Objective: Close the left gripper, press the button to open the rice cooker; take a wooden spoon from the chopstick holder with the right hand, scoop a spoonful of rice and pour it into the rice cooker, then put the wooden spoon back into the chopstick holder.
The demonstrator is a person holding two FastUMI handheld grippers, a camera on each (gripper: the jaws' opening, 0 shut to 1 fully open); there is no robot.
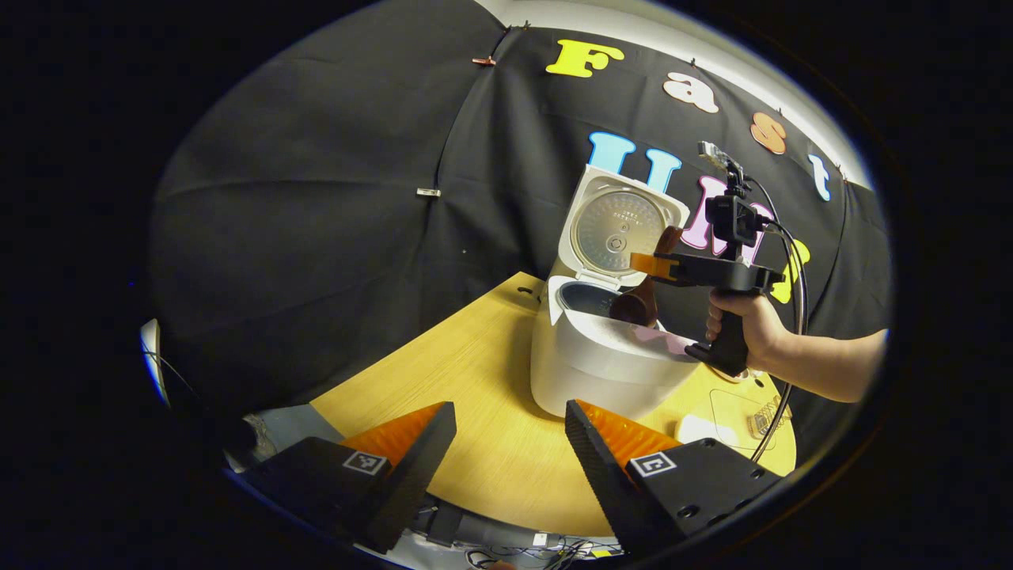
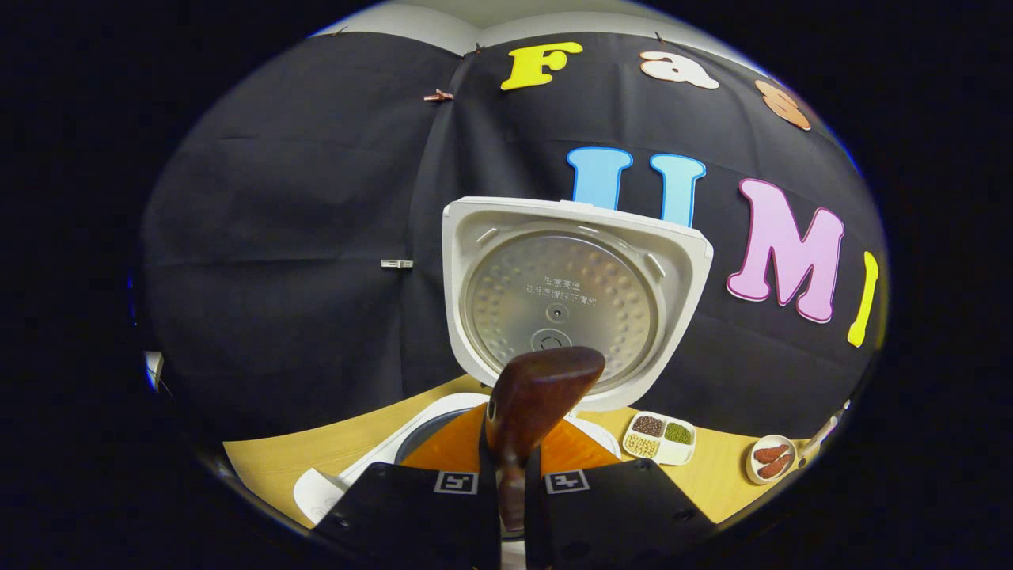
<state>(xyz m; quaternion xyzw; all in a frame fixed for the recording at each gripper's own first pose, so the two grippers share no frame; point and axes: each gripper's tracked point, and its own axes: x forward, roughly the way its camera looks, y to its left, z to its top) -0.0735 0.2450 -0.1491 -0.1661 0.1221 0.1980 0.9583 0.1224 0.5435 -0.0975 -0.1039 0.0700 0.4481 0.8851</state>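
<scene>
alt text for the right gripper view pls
The right gripper holds a wooden spoon upright over the open rice cooker, whose raised lid faces the camera. A divided dish of beans sits behind on the wooden table.

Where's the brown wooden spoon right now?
The brown wooden spoon is clamped in the right hand-held gripper, its bowl over the open white rice cooker; in the left gripper view it hangs at the pot's rim, below the raised lid.
</scene>
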